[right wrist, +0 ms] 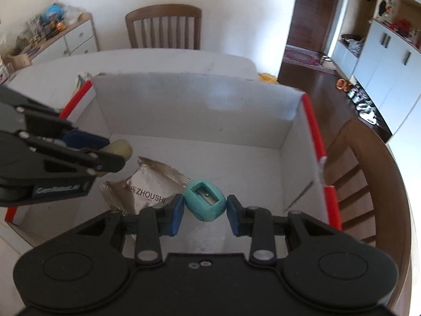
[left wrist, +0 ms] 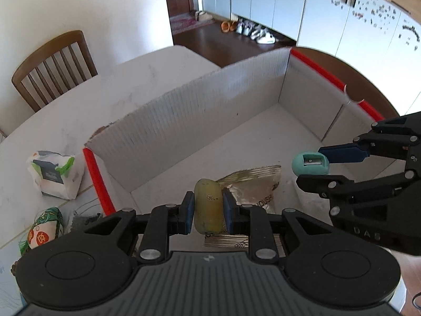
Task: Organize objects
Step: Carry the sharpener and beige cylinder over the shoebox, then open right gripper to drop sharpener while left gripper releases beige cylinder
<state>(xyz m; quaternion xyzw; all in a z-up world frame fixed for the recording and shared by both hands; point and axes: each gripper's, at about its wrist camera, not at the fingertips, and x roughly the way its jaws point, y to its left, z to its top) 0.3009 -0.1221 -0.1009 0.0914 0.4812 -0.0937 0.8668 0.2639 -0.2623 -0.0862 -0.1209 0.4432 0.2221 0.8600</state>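
Observation:
A white cardboard box point(left wrist: 205, 105) with red edges stands open on the table; it also shows in the right wrist view point(right wrist: 200, 110). My left gripper point(left wrist: 208, 210) is shut on a yellow oblong eraser point(left wrist: 208, 205) and holds it over the box's near side; the eraser point(right wrist: 119, 150) also shows in the right wrist view. My right gripper point(right wrist: 204, 210) is shut on a teal egg-shaped pencil sharpener point(right wrist: 205, 202) above the box floor; the sharpener point(left wrist: 310, 163) also shows in the left wrist view. A silver foil packet point(right wrist: 147, 187) lies on the box floor.
On the table left of the box lie a white and green packet point(left wrist: 54, 173) and a green and orange packet point(left wrist: 44, 229). Wooden chairs stand at the far side point(right wrist: 163, 26) and right point(right wrist: 368, 184) of the table point(left wrist: 65, 110).

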